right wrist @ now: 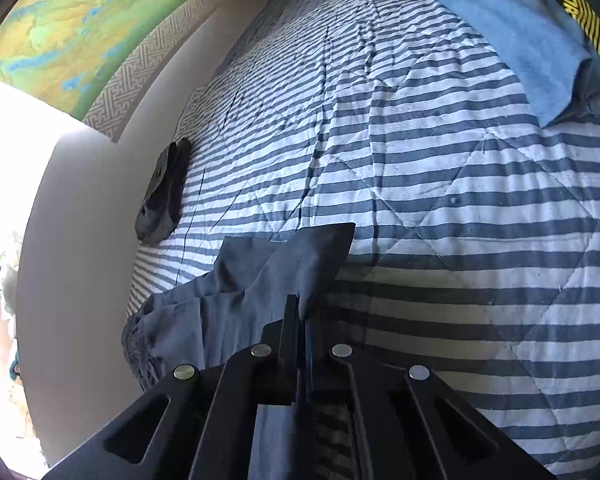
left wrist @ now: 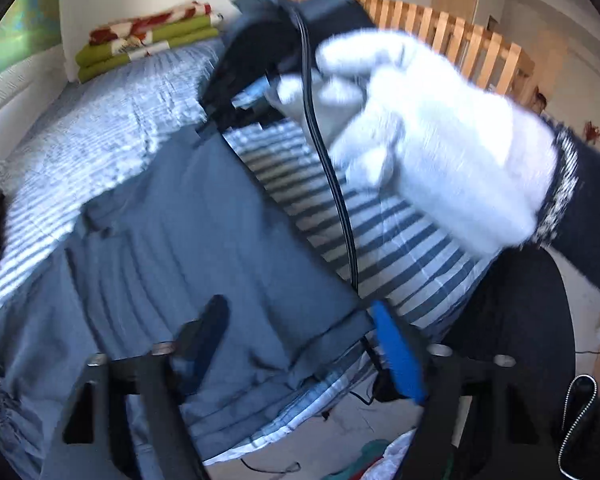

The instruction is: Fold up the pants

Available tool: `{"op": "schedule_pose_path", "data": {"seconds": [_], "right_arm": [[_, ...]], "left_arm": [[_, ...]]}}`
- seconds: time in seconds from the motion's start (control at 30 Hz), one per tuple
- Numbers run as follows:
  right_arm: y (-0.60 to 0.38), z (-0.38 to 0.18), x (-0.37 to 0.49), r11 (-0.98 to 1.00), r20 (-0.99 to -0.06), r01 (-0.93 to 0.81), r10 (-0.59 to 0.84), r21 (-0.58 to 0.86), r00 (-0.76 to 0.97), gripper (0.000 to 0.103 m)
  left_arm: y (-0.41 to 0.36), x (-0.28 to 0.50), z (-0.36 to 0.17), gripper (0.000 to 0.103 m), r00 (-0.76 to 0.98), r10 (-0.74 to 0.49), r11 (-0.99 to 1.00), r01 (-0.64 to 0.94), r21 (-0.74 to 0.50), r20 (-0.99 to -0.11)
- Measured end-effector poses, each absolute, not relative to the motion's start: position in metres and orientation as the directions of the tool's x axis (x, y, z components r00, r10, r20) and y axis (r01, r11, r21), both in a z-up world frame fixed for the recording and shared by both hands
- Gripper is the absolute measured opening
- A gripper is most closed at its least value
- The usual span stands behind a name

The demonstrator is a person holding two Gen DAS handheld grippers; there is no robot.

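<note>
Mid-fold: my right tongs (right wrist: 302,312) pinch a corner of the pants (left wrist: 204,248), which lie on the bed (right wrist: 440,200). My left tongs (left wrist: 300,344) are spread and empty; next they need a fresh edge.

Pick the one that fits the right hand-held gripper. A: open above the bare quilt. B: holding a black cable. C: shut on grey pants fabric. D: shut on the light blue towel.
C: the right hand-held gripper has its jaws pinched together on a fold of the grey fabric pants.
</note>
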State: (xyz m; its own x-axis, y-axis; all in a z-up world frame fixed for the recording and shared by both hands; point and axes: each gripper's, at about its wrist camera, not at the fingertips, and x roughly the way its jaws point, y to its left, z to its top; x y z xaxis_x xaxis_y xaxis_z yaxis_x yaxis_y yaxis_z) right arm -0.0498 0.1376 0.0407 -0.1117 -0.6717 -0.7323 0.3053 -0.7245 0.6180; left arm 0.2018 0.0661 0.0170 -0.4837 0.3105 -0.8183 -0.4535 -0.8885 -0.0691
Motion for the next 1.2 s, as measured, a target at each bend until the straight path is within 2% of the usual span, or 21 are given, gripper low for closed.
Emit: {"op": "schedule_pose_path", "data": {"seconds": [0.03, 0.07, 0.13, 0.27, 0.33, 0.37, 0.43, 0.57, 0.9, 1.07, 1.2], "right_arm": [[0.137, 0.042, -0.05, -0.728, -0.737, 0.313, -0.666, 0.61, -0.111, 0.002], [0.135, 0.043, -0.049, -0.731, -0.742, 0.321, -0.661, 0.603, -0.111, 0.002], [0.135, 0.044, -0.048, -0.732, -0.745, 0.33, -0.658, 0.596, -0.112, 0.002], [0.135, 0.044, -0.049, -0.737, -0.749, 0.325, -0.653, 0.593, -0.116, 0.002], [0.136, 0.043, -0.05, -0.741, -0.752, 0.321, -0.649, 0.59, -0.117, 0.002], [0.135, 0.043, -0.051, -0.743, -0.753, 0.317, -0.647, 0.589, -0.117, 0.002], [0.134, 0.042, -0.051, -0.745, -0.755, 0.314, -0.645, 0.588, -0.115, 0.002], [0.131, 0.043, -0.052, -0.749, -0.76, 0.317, -0.639, 0.582, -0.115, 0.002], [0.11, 0.073, -0.042, -0.745, -0.746, 0.331, -0.648, 0.579, -0.153, 0.002], [0.061, 0.111, -0.021, -0.724, -0.729, 0.411, -0.66, 0.554, -0.181, 0.002], [0.0, 0.136, -0.001, -0.701, -0.726, 0.487, -0.664, 0.521, -0.178, 0.002]], "left_arm": [[0.068, 0.2, 0.013, 0.055, -0.476, 0.303, -0.889, -0.453, -0.066, -0.825], [0.07, 0.198, 0.011, 0.051, -0.471, 0.301, -0.887, -0.457, -0.063, -0.829], [0.075, 0.196, 0.008, 0.033, -0.449, 0.32, -0.875, -0.478, -0.079, -0.835], [0.077, 0.203, 0.014, 0.026, -0.438, 0.35, -0.856, -0.509, -0.092, -0.828], [0.074, 0.204, 0.017, 0.016, -0.435, 0.36, -0.852, -0.514, -0.1, -0.826], [0.071, 0.203, 0.017, 0.015, -0.432, 0.366, -0.854, -0.508, -0.113, -0.824], [0.06, 0.202, 0.02, 0.007, -0.432, 0.385, -0.86, -0.487, -0.149, -0.816], [0.037, 0.195, 0.027, 0.007, -0.439, 0.433, -0.864, -0.451, -0.224, -0.787], [-0.001, 0.217, 0.053, 0.006, -0.54, 0.38, -0.905, -0.383, -0.182, -0.751], [-0.057, 0.241, 0.075, 0.005, -0.608, 0.345, -0.935, -0.288, -0.206, -0.715], [-0.115, 0.262, 0.083, 0.005, -0.666, 0.268, -0.963, -0.18, -0.2, -0.696]]}}
